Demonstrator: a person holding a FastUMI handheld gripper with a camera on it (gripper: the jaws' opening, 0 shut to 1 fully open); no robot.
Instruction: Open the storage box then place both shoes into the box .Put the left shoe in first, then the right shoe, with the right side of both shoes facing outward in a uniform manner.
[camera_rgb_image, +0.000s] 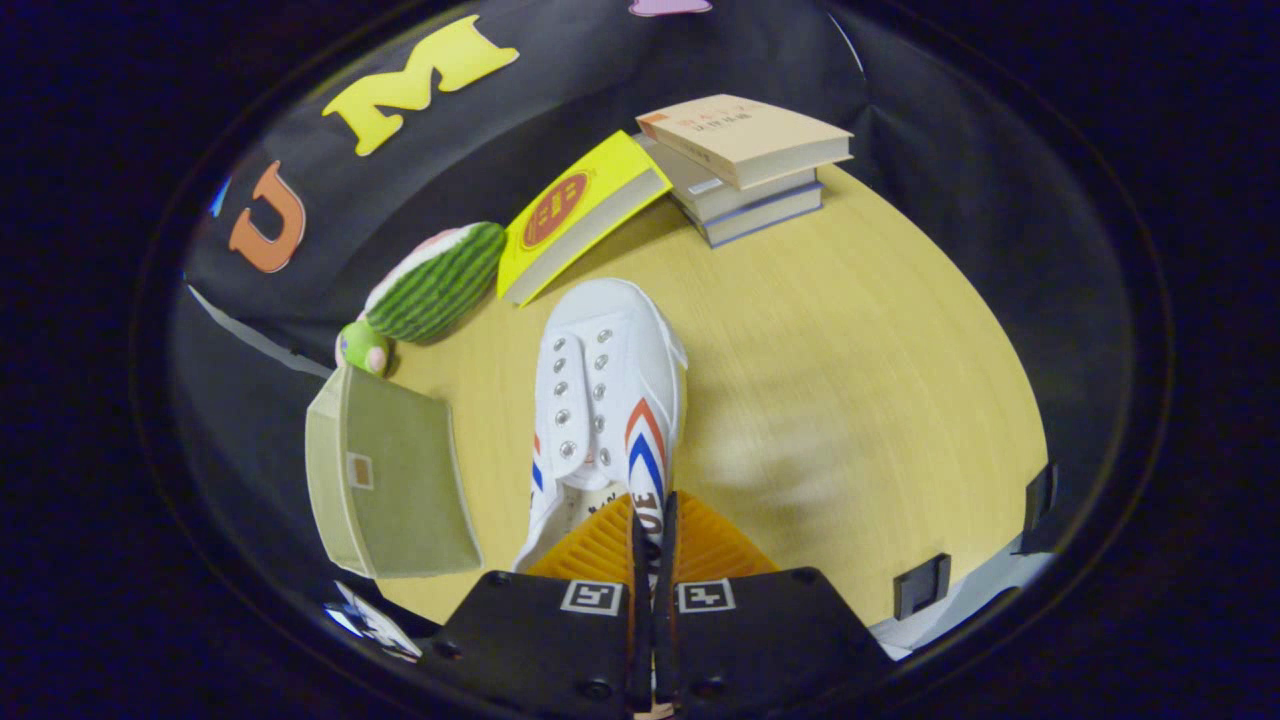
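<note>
Reading "OE" in dark capitals on the side of the white canvas shoe with red and blue stripes (610, 390), low in the centre, right where the gripper (652, 525) pinches that shoe wall between both fingers. Upper middle: red round emblem on the yellow book (580, 210), print on the tan book cover (745, 130), both too small to read.

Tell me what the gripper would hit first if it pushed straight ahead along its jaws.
The gripper is shut on the white shoe, jaws pinching its heel collar. Pushed straight on, it would just drive the shoe forward; beyond the toe, the yellow book probably comes next, though depth is unclear.
</note>
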